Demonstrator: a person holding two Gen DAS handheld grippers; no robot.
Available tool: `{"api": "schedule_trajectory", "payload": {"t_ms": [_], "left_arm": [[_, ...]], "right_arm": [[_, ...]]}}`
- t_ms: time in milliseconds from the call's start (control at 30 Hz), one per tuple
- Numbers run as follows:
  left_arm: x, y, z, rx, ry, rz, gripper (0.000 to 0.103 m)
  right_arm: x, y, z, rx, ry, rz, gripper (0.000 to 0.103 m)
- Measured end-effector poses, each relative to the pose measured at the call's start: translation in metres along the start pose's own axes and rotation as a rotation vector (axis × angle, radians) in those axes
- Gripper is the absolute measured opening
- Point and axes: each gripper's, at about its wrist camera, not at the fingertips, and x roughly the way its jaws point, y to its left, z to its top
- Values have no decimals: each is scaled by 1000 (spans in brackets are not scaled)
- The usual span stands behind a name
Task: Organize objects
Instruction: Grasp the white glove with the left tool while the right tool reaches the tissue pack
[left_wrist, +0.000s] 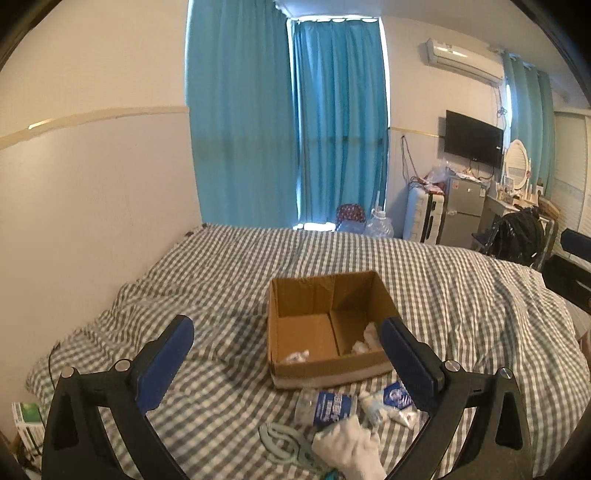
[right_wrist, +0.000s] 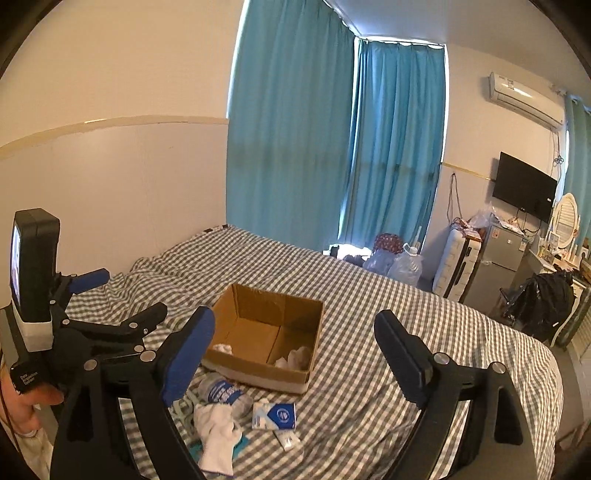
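1. Your left gripper (left_wrist: 288, 341) hangs over the near part of the bed (left_wrist: 461, 280), its jaws spread as wide as they go, with nothing between the blue pads.
2. Your right gripper (right_wrist: 295, 332) is also open wide and empty; its jaws frame the cardboard box (right_wrist: 291, 380) from above without touching it.
3. In the right wrist view, your left gripper shows at the left edge, held in your hand (right_wrist: 27, 406), well apart from the box.
4. The box sits upright on the checked bedcover, about mid-bed, its top open and a cardboard divider splitting it into two compartments.
5. A small white crumpled item (left_wrist: 295, 356) lies in the left compartment at its near wall; more white crumpled items (left_wrist: 367, 339) lie in the right compartment.
6. On the cover just near of the box you have loose things: a squashed plastic bottle (left_wrist: 328, 408) with a blue label on its side, and a blue-and-white packet (left_wrist: 391, 400) just to its right.
7. A white cloth (left_wrist: 351, 450), possibly a sock or glove, lies nearer still, touching the bottle.
8. A pale green looped item (left_wrist: 280, 441) lies left of the cloth, partly under it; you cannot tell what it is.
9. A small white packet (right_wrist: 290, 441) lies near of the blue-and-white one.
10. Blue curtains (left_wrist: 280, 129) hang beyond the far end of the bed.
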Motion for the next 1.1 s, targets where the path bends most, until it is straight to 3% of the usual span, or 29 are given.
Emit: {"api": "schedule_trajectory", "payload": {"t_ms": [167,467,833,1000,1033,1100], "left_arm": [[11,-1,-31,-35,56,14,103],[49,-17,-86,-37,168,44,103],[110,-67,-156,78,385,13,103],[122,-75,-169,83,407,-42,103],[123,-77,-171,92,407,-47,101],[126,-77,-176,102,413,-60,84]], "right_arm": [[8,4,-30,-15,46,-10,88],[63,-5,-92,-4,179,-18,88],[122,-28,-156,73,366,-25,88],[129,-30,-162,83,388,-26,88],[129,-30,-162,85,392,-25,88],[132,-29,-164,87,400,-24,88]]}}
